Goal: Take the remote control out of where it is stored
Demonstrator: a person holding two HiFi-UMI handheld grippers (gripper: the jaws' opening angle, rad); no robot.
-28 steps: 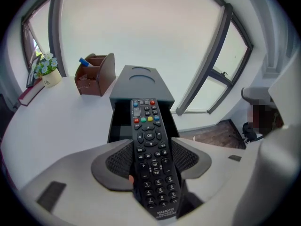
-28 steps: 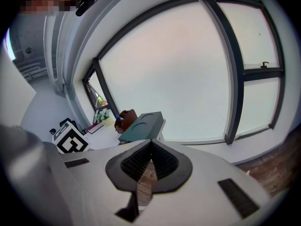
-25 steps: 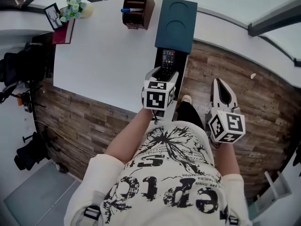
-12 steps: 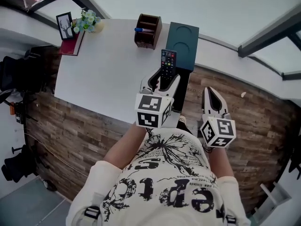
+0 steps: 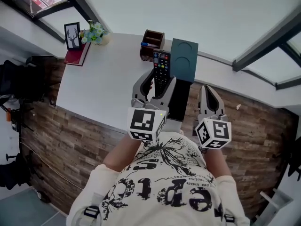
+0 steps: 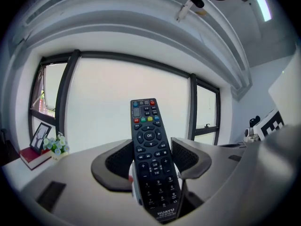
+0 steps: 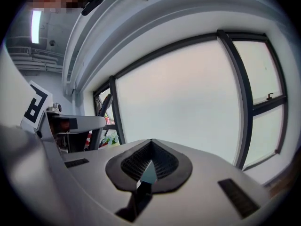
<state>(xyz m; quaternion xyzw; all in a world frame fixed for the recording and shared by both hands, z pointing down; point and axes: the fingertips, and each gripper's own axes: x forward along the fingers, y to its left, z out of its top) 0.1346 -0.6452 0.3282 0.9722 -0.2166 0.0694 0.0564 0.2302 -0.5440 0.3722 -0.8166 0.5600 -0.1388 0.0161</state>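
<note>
A black remote control point(image 5: 161, 67) with coloured buttons stands clamped between the pads of my left gripper point(image 5: 158, 82), lifted above the white desk point(image 5: 103, 84). In the left gripper view the remote point(image 6: 151, 154) sticks up and forward between the two dark pads, against the window. The open black drawer point(image 5: 178, 100) it came from hangs below the dark green cabinet top point(image 5: 183, 60), to the right of the remote. My right gripper point(image 5: 209, 98) is held further right, over the wooden floor. Its jaws point(image 7: 149, 164) meet at a point with nothing between them.
A brown pen holder point(image 5: 151, 45) with a blue pen stands at the desk's far edge. A framed picture point(image 5: 72, 35), a small flower pot point(image 5: 95, 33) and a red book point(image 5: 77, 54) sit at the far left corner. Wooden floor point(image 5: 254, 140) spreads to the right.
My left gripper has lifted the remote up out of the drawer and towards the desk. The view has tilted up, and the right gripper rose with it.
</note>
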